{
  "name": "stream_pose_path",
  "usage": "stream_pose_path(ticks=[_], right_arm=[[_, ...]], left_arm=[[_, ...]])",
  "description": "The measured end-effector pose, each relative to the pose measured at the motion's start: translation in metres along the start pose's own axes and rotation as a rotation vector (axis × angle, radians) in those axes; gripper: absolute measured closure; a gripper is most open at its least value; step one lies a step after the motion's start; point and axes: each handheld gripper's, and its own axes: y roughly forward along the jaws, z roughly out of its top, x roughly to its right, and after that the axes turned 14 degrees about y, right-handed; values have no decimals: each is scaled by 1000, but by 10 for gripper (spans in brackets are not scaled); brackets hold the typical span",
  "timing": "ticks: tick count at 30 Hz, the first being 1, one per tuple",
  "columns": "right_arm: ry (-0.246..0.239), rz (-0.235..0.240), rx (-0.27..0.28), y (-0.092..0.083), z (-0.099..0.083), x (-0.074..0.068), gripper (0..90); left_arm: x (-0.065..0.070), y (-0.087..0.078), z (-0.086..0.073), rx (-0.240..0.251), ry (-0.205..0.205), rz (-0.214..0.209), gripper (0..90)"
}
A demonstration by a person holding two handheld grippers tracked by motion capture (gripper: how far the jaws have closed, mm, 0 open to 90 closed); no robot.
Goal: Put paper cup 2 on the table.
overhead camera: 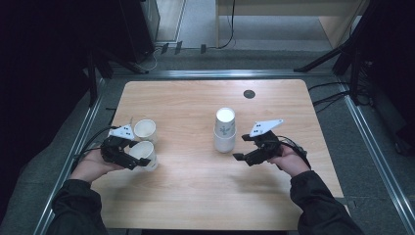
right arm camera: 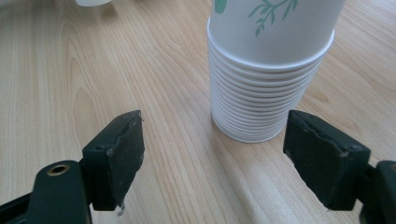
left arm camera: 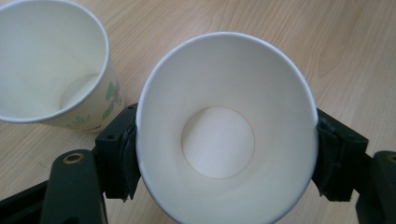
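Note:
A white paper cup (left arm camera: 224,93) with its mouth facing the camera sits between the jaws of my left gripper (left arm camera: 224,158), and both pads press on its sides. In the high view this cup (overhead camera: 146,152) is at the table's left, tilted, with the left gripper (overhead camera: 139,156) shut on it. A second cup (overhead camera: 145,129) stands upright just behind it, seen with a green leaf print (left arm camera: 51,60). A stack of upside-down paper cups (overhead camera: 225,129) stands mid-table. My right gripper (overhead camera: 241,148) is just right of the stack (right arm camera: 271,70), open (right arm camera: 210,154), with nothing between its jaws.
A small black round disc (overhead camera: 249,93) lies near the far edge of the wooden table (overhead camera: 195,191). Cables trail from both grippers off the table's sides. Dark stands and metal rails surround the table.

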Motion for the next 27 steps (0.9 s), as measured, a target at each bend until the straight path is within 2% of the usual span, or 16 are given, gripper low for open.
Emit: stream_pose_path(ticks=[5, 13, 27], right_arm=[[-1, -14, -8, -1, -2, 2, 209], [6, -21, 2, -3, -3, 3, 209], [2, -25, 1, -3, -3, 3, 209]], left_arm=[[-4, 3, -4, -9, -8, 22, 242], [-9, 9, -9, -23, -31, 30, 241], [-10, 16, -14, -26, -42, 13, 224]])
